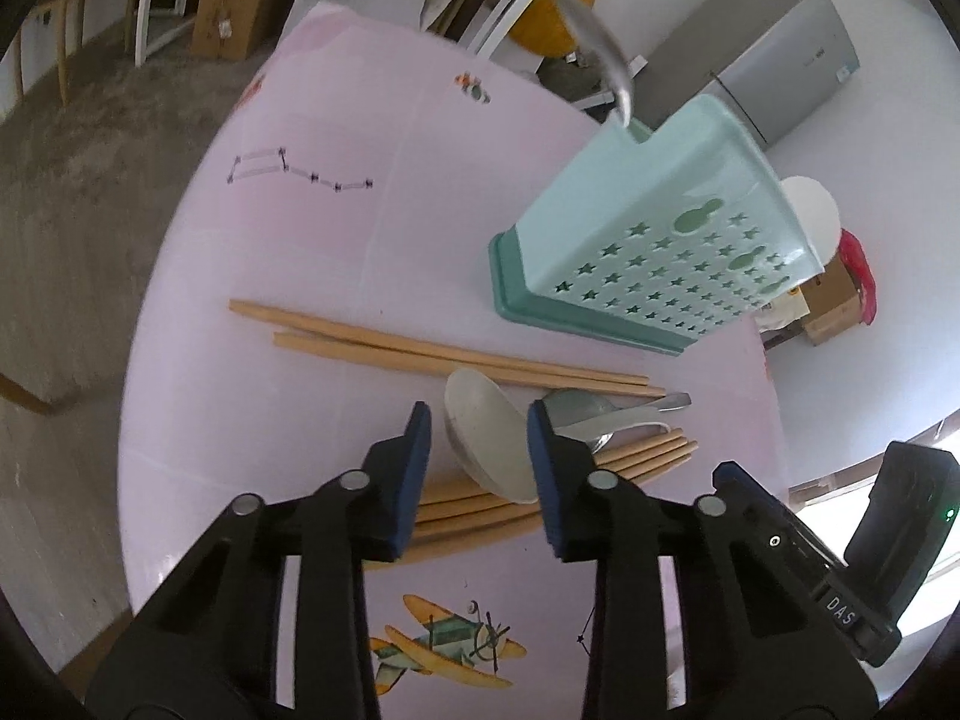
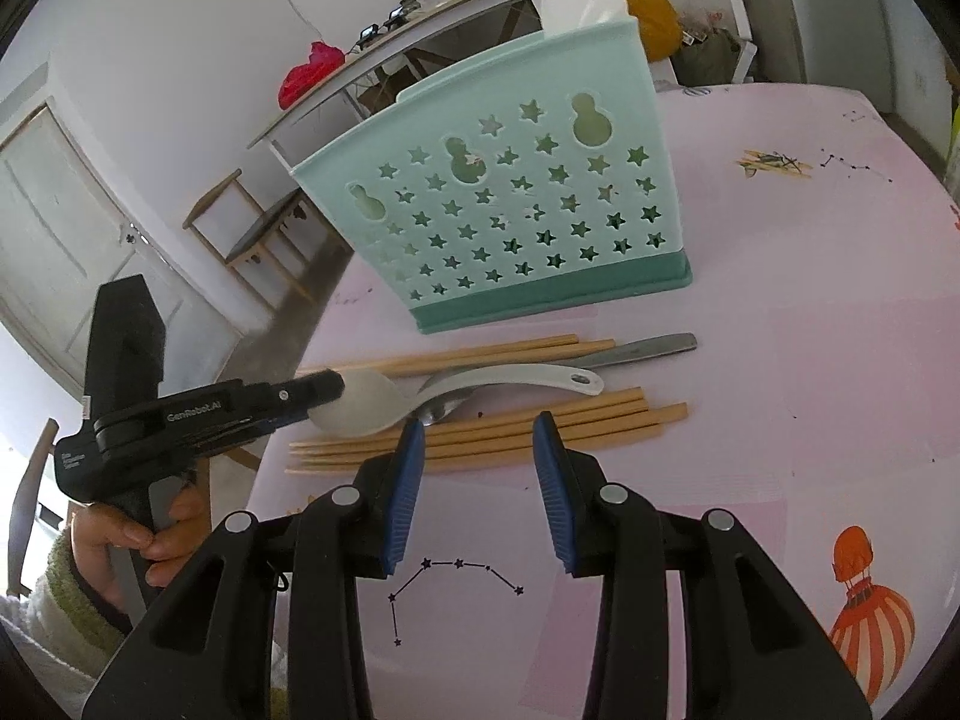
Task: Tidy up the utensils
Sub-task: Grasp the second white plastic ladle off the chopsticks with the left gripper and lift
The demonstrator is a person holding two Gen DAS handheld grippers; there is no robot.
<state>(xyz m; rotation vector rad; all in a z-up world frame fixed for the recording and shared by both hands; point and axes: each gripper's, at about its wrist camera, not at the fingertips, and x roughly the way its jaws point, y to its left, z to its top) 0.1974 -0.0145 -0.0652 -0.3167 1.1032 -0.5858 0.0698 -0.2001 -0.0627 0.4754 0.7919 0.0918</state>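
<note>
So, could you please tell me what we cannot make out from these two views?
- Holder interior: both views show only its star-punched wall, which hides the compartments.
- Metal spoon bowl: right wrist view, covered by the white rice spoon.
- Left gripper contact with the rice spoon: unclear; left wrist view shows its fingers astride the bowl.

My open left gripper [image 1: 479, 468] straddles the white plastic rice spoon's bowl [image 1: 486, 441], with wooden chopsticks [image 1: 456, 510] crowded beneath. Beyond them the upright mint-green star-perforated plastic utensil holder [image 2: 504, 210] blocks the way. Bare pink tablecloth [image 2: 780, 420] lies open around my right gripper [image 2: 479, 480].
</note>
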